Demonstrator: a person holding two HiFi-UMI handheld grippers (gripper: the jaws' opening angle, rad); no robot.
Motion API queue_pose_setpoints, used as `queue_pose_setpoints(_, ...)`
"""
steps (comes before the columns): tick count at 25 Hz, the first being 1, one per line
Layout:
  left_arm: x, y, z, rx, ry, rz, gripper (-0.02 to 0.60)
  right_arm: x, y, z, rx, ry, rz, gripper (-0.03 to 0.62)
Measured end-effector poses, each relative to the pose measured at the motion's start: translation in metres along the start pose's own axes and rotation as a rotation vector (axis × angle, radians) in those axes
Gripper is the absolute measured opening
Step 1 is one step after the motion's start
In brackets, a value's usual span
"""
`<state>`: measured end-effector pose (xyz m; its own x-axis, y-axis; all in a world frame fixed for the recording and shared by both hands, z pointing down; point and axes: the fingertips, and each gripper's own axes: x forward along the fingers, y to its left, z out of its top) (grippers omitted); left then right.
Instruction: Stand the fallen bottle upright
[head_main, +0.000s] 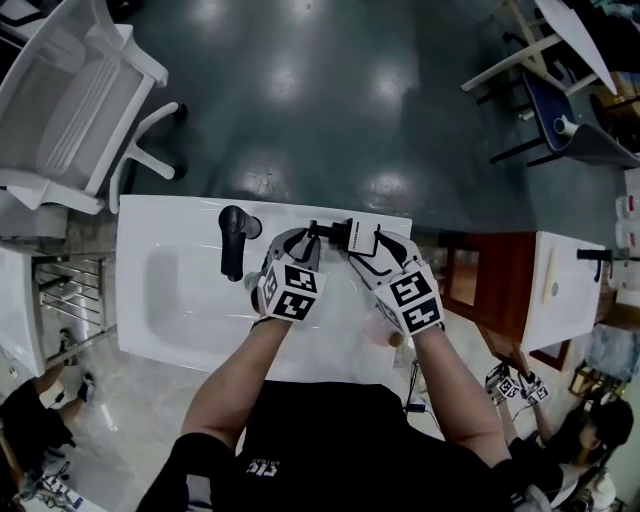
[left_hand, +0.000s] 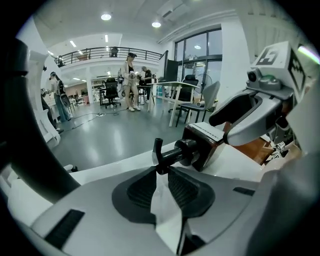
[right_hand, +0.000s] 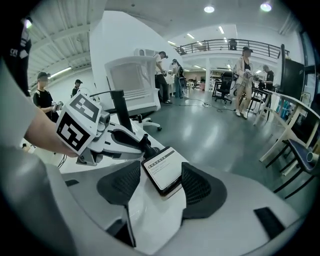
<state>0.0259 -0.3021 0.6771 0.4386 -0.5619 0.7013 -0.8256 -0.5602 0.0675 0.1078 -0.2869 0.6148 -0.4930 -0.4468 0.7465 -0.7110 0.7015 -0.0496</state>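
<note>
Pump bottle (head_main: 352, 236) is lying on its side on the back rim of the white washbasin (head_main: 180, 230), just above the middle of the head view, with its black pump (left_hand: 175, 154) pointing toward the frame's left and the black faucet (head_main: 233, 235) well apart from it on that side. We are seeing a dark, square-sided body whose white label (right_hand: 159, 166) is facing up; several lines of dark print are running across it, too small for us to read.

We are holding the left gripper (left_hand: 161, 170) with its jaws drawn close together and the pump's neck sitting right at their tips; whether the pads are pressing on it we cannot tell. We are holding the right gripper (right_hand: 161, 174) spread wide, its two dark ribbed pads standing on either side of the bottle's base end without clamping it. Black-and-white square markers are showing on both grippers' cubes.
</note>
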Motion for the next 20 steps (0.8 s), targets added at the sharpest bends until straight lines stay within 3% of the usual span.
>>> queue_pose_setpoints(8, -0.014, 0.000, 0.020, -0.029, -0.095, -0.018, 0.058, -0.004, -0.003, -0.004, 0.011, 0.011, -0.035, 0.261)
queue_pose_setpoints(16, -0.037, -0.017, 0.054, 0.019, -0.189, -0.012, 0.053, -0.015, -0.009, -0.018, 0.055, 0.005, -0.048, 0.264)
queue_pose_setpoints(20, -0.046, -0.037, 0.076, 0.056, -0.227, -0.038, 0.018, -0.020, -0.008, -0.026, 0.078, 0.009, -0.033, 0.262)
